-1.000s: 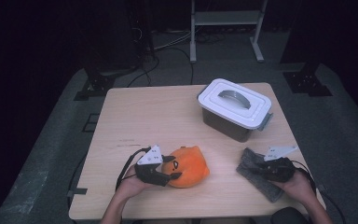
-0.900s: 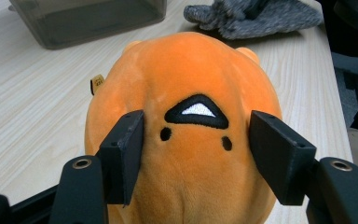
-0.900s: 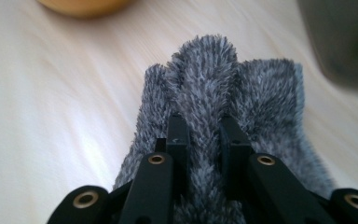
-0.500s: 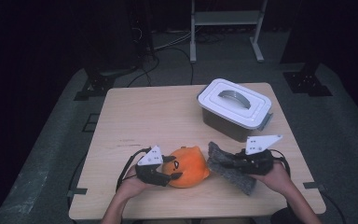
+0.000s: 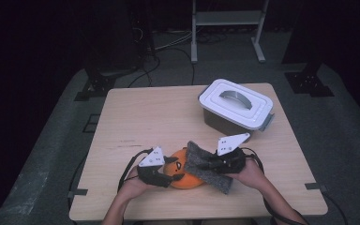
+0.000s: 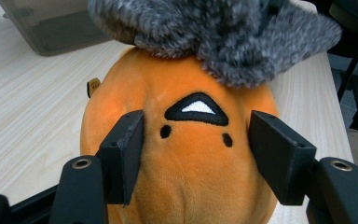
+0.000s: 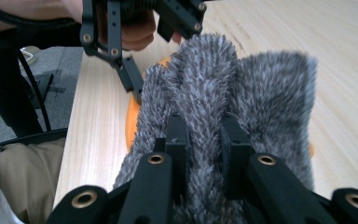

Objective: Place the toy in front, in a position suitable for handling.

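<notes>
1. The right tongs (image 5: 211,164) are clamped on a fold of the grey fuzzy cloth (image 5: 206,166); the right gripper view shows both black jaws pinched into the pile.
2. A second ago the cloth lay at the right side of the worktop (image 5: 136,117), well apart from the orange plush toy (image 5: 185,176). Half a second ago it was just beside the toy. Now its leading end drapes over the toy's top and touches it.
3. The left tongs (image 5: 161,176) stand apart, one jaw on each side of the toy's embroidered face (the left gripper view shows both pads against the plush, though I cannot tell how hard they press). That gripper has stayed where it was through all three moments, so it seems to be steadying the toy.
4. The toy itself has not shifted: it sits near the front edge of the worktop, between the two hands.
5. What this means, as I judge it: carrying the cloth across is done, and the work is now covering or wrapping the toy. Much of the cloth trails to the toy's right on the worktop, so the covering is only begun.
6. The lidded white box (image 5: 236,105) stands at the far right of the worktop, closed and untouched.
</notes>
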